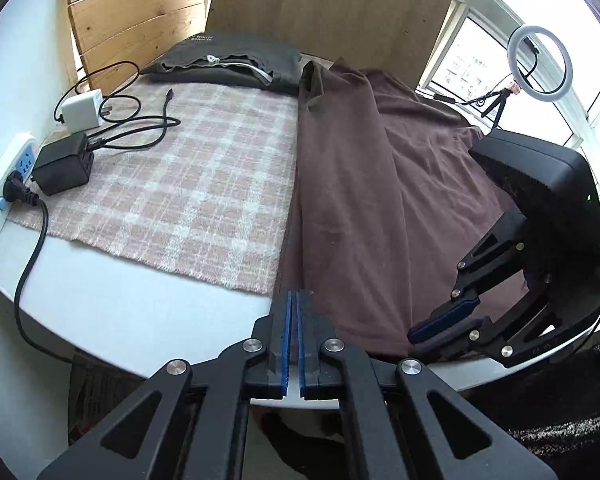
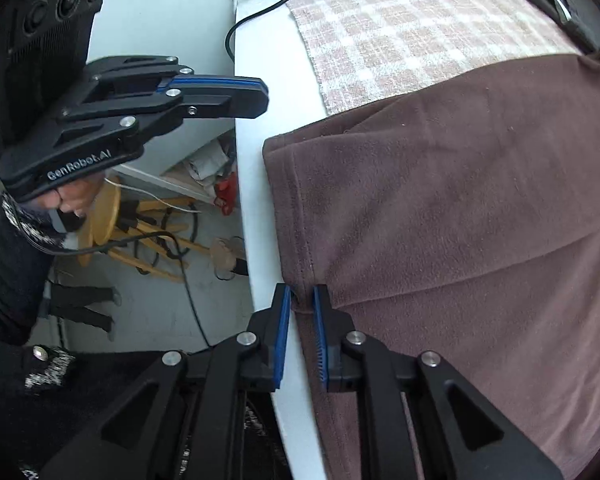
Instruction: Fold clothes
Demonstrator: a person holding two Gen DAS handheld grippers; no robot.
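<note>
A brown garment [image 1: 360, 180] [image 2: 460, 200] lies spread on the white table [image 1: 140, 320], folded lengthwise, its hem at the near table edge. My left gripper [image 1: 294, 296] is shut with nothing between its pads. The right wrist view shows this left gripper [image 2: 262, 94] hovering just off the table's edge, beside the garment's corner. My right gripper [image 2: 302, 292] stands narrowly open over the hem; the hem's edge lies between the fingertips, and the pads do not press on it. From the left wrist, the right gripper [image 1: 414, 338] rests low on the garment's near edge.
A pink plaid cloth [image 1: 188, 184] covers the table beside the garment. A dark folded garment [image 1: 228, 60] lies at the far end. A power strip [image 1: 8, 184], black adapter [image 1: 64, 164], white charger [image 1: 82, 112] and cables sit left. A ring light [image 1: 540, 60] stands far right.
</note>
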